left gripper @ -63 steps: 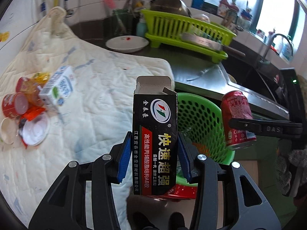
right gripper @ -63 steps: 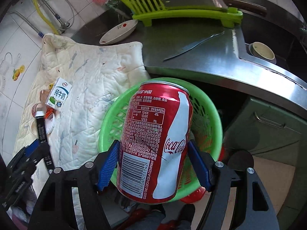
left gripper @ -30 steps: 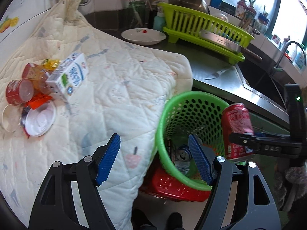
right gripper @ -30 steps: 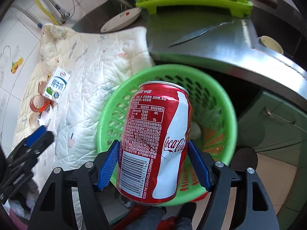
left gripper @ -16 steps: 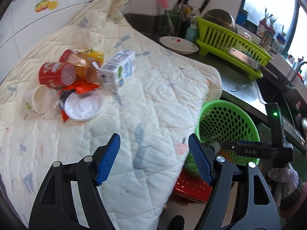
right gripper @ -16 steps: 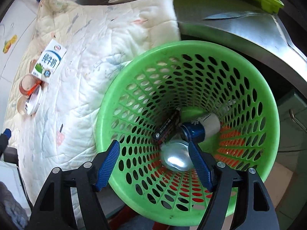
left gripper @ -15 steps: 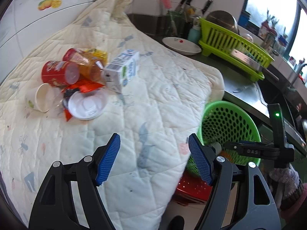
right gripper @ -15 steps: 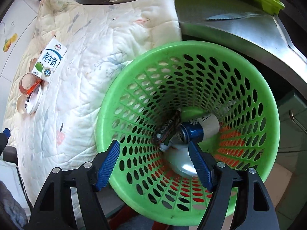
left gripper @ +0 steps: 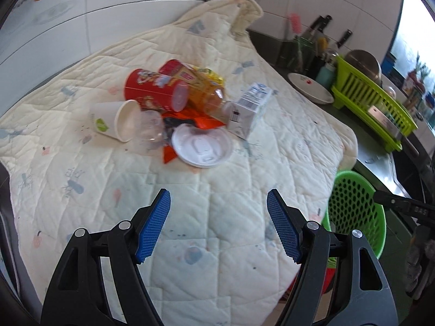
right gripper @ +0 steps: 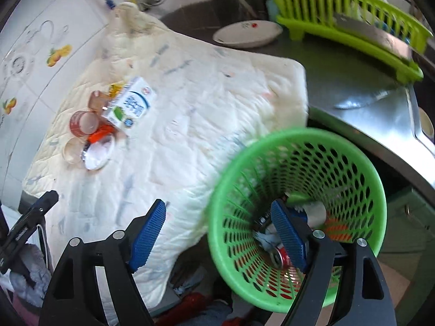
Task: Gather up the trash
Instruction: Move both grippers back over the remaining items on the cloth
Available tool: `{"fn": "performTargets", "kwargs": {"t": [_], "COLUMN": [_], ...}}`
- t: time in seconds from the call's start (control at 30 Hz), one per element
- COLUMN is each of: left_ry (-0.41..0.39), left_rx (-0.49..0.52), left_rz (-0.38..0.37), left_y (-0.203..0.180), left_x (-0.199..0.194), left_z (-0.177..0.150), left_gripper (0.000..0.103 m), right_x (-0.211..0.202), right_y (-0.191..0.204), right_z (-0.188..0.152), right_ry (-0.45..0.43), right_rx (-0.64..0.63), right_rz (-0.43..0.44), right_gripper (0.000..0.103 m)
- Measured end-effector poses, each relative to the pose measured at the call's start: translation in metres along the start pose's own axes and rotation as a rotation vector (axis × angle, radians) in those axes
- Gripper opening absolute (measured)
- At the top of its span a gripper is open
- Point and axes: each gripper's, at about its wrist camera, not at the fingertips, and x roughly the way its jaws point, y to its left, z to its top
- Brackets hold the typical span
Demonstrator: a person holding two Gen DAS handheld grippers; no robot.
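A heap of trash lies on the white quilt (left gripper: 190, 203): a red tube can (left gripper: 155, 89), a white paper cup (left gripper: 114, 119), a white plastic lid (left gripper: 202, 145), a milk carton (left gripper: 251, 108), an orange wrapper (left gripper: 201, 121) and a yellow packet (left gripper: 204, 81). My left gripper (left gripper: 218, 222) is open and empty, above the quilt in front of the heap. The green basket (right gripper: 350, 163) holds a red cola can (right gripper: 281, 258), a blue can and a dark box. My right gripper (right gripper: 217, 233) is open and empty over the basket's left rim.
A steel counter (right gripper: 353, 81) carries a white plate (right gripper: 247, 34), a lime dish rack (right gripper: 353, 13) with a cleaver, and a knife block (left gripper: 312, 46). The basket (left gripper: 353, 212) stands below the quilt's right edge. A tiled wall with fruit stickers rises behind.
Both grippers let go of their loads into the basket: the black box, then the cola can. The left gripper has swung left toward the trash heap; the right has shifted left off the basket.
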Motion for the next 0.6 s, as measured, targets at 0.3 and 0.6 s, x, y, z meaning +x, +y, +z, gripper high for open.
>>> {"fn": "performTargets", "kwargs": {"t": [0.3,0.6], "left_ry": [-0.012,-0.016], "left_rx": [-0.157,-0.292], "left_rz": [0.080,0.153], "left_y": [0.064,0.124], "left_x": [-0.002,0.014], "left_z": [0.022,0.062], "left_gripper": [0.073,0.073], "right_x": [0.017,0.047], "right_y": [0.056,0.107], "right_z": [0.033,0.062], "right_ry": [0.005,0.026], "right_rx": [-0.070,-0.115], "right_rz": [0.063,0.108], "right_gripper": [0.079,0.079]}}
